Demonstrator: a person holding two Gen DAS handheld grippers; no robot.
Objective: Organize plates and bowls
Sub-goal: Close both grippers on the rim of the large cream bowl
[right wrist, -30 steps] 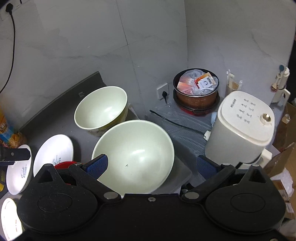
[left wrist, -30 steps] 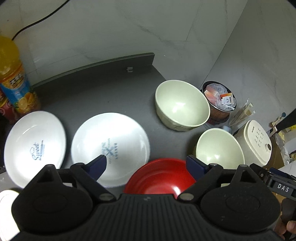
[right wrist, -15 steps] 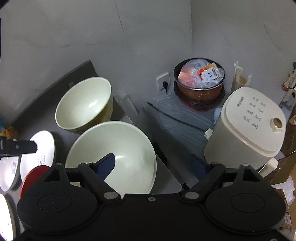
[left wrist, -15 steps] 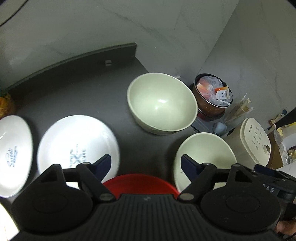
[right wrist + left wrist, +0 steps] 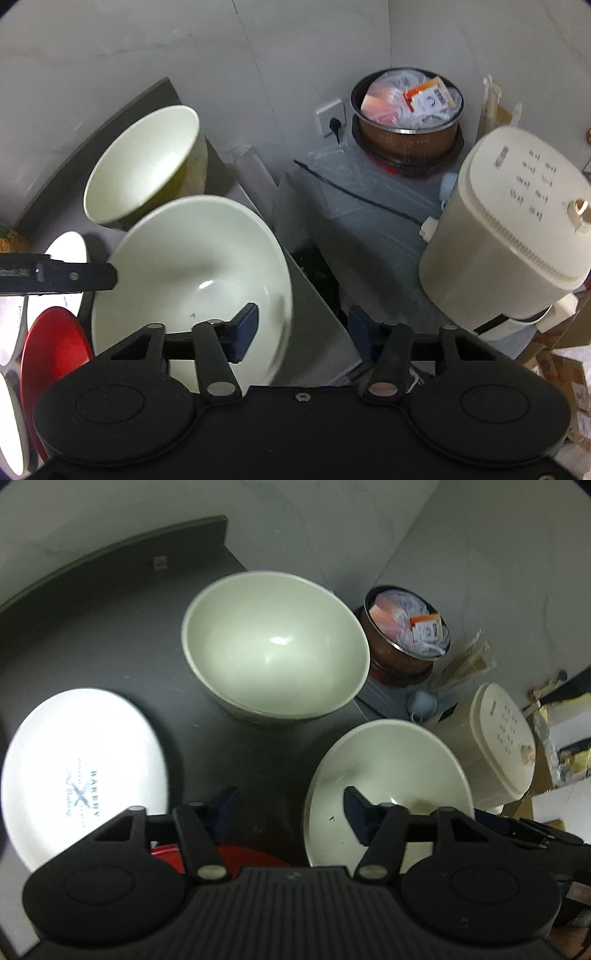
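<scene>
We are working over the dark grey bench, which is carrying all the crockery, so that like pieces can be gathered together. The two deep cream ceramic bowls are the biggest pieces: the far cream bowl is sitting at about 12 o'clock near the wall, and the near cream bowl is lying at about 3 o'clock by the bench edge, close enough to nest, we judge. The white round plate with blue lettering is lying flat at 9 o'clock, and the shallow red bowl is sitting nearest us at 6 o'clock. We are holding the right hand-held gripper wide apart and empty, straddling the near bowl's rim, seemingly to pinch it. The left hand-held gripper is also hanging agape, gripping nothing, above the red bowl.
</scene>
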